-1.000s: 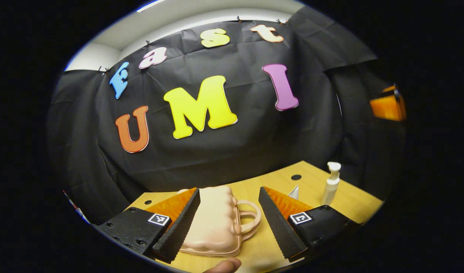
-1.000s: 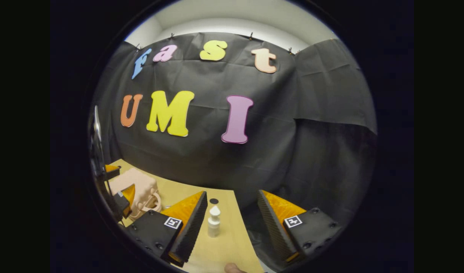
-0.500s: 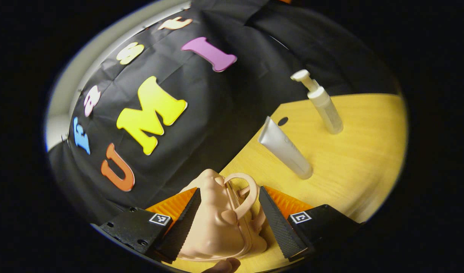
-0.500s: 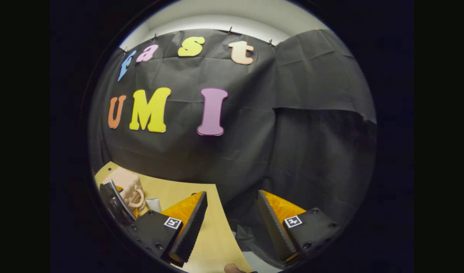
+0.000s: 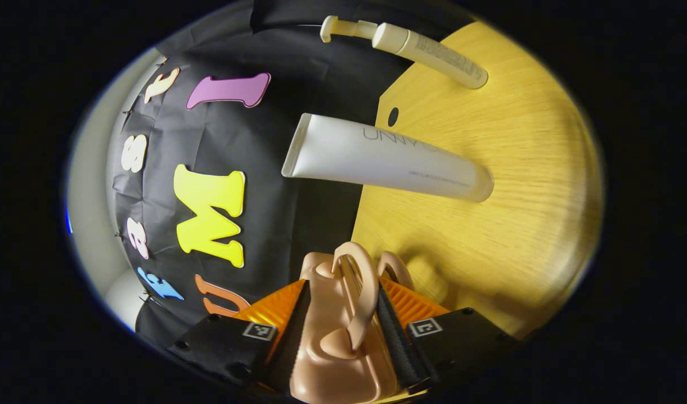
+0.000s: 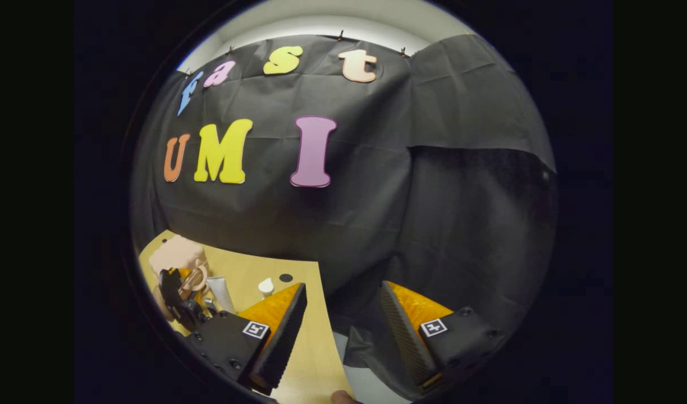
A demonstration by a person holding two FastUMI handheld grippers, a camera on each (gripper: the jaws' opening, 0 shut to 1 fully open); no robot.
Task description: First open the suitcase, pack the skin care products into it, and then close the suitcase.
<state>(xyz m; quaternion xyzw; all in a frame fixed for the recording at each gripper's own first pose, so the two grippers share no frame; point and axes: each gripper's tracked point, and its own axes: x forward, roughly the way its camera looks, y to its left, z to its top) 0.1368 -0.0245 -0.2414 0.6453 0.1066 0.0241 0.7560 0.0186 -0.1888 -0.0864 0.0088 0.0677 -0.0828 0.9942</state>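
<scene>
suitcase (image 5: 335, 359) base cut off, tube (image 6: 221, 293) partly hidden

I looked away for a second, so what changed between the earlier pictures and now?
The left gripper rolled sideways and closed on the pink suitcase, which was flat and now sits on edge, handles forward. The right gripper stayed open and empty; tube and pump bottle remain standing on the table.
</scene>
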